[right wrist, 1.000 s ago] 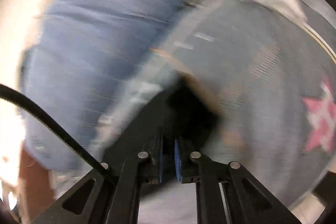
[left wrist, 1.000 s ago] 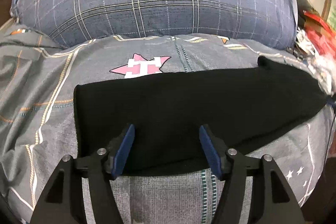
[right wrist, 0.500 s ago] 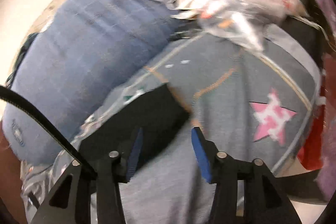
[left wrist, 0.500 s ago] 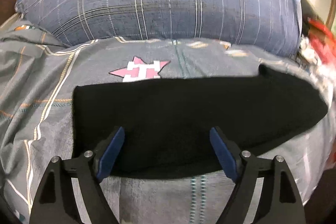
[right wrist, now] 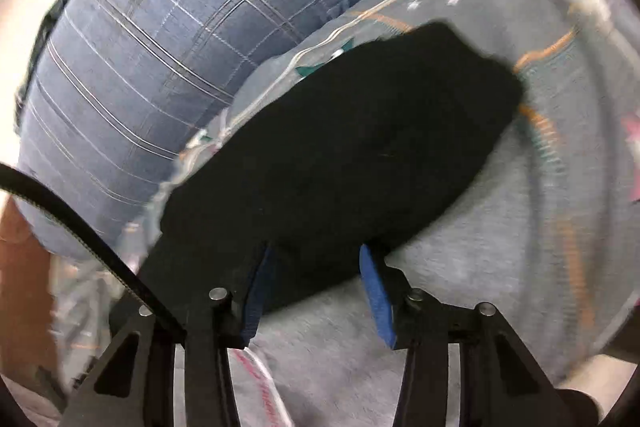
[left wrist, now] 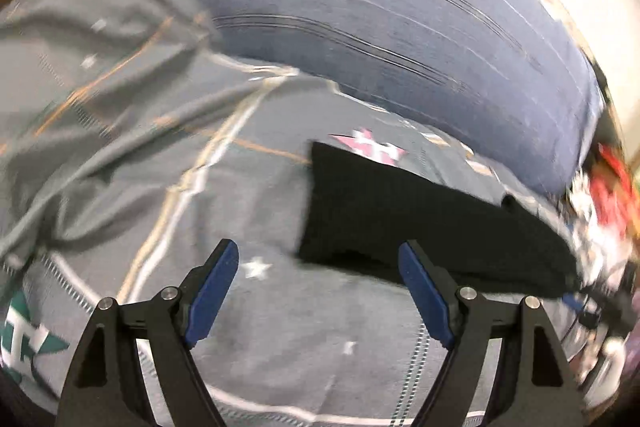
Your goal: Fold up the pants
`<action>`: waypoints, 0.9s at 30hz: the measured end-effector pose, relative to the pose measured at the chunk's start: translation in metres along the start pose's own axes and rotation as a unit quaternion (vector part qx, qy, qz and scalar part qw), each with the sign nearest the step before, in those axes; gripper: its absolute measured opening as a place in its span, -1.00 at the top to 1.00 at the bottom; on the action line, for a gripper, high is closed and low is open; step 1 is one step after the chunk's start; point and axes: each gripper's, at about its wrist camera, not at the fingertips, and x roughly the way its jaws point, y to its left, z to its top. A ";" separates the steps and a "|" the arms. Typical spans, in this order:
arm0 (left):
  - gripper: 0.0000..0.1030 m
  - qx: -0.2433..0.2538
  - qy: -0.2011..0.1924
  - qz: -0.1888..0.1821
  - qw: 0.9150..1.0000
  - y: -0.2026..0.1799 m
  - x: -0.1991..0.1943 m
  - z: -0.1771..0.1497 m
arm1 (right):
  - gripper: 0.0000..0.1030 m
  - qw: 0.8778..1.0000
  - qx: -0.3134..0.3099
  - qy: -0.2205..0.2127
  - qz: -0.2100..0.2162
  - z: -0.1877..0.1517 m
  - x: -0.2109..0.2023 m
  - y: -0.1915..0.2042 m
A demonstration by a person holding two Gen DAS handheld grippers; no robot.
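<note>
The black pants lie folded in a long flat band on the grey patterned bedspread. In the right wrist view the pants fill the middle of the frame. My left gripper is open and empty, above the bedspread at the pants' left end, apart from the cloth. My right gripper is open and empty, its fingertips at the near edge of the pants; I cannot tell if they touch.
A large blue plaid pillow lies behind the pants; it also shows in the right wrist view. Red and white clutter sits at the bed's right end. A black cable crosses the lower left.
My right gripper let go of the pants, opened and drew back. My left gripper opened wider and swung left, so the pants now sit to its right.
</note>
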 end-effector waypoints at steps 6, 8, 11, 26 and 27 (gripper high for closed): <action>-0.59 -0.047 -0.021 0.010 0.999 0.035 -0.033 -0.011 | -0.04 0.997 -0.076 -0.028 -0.002 -0.006 -0.030 0.038; -0.59 -0.061 -0.024 0.017 0.998 0.047 -0.039 -0.018 | -0.05 0.995 -0.096 -0.027 0.025 -0.010 -0.031 0.061; -0.59 -0.101 -0.017 0.013 0.995 0.073 -0.037 -0.025 | -0.05 0.989 -0.139 -0.003 0.049 -0.023 -0.021 0.100; -0.12 -0.090 0.003 -0.033 0.995 0.085 -0.023 -0.035 | -0.06 0.930 -0.323 0.150 0.090 -0.117 0.065 0.291; -0.12 -0.088 0.004 -0.036 0.995 0.083 -0.020 -0.034 | -0.08 0.924 -0.338 0.156 0.090 -0.122 0.071 0.307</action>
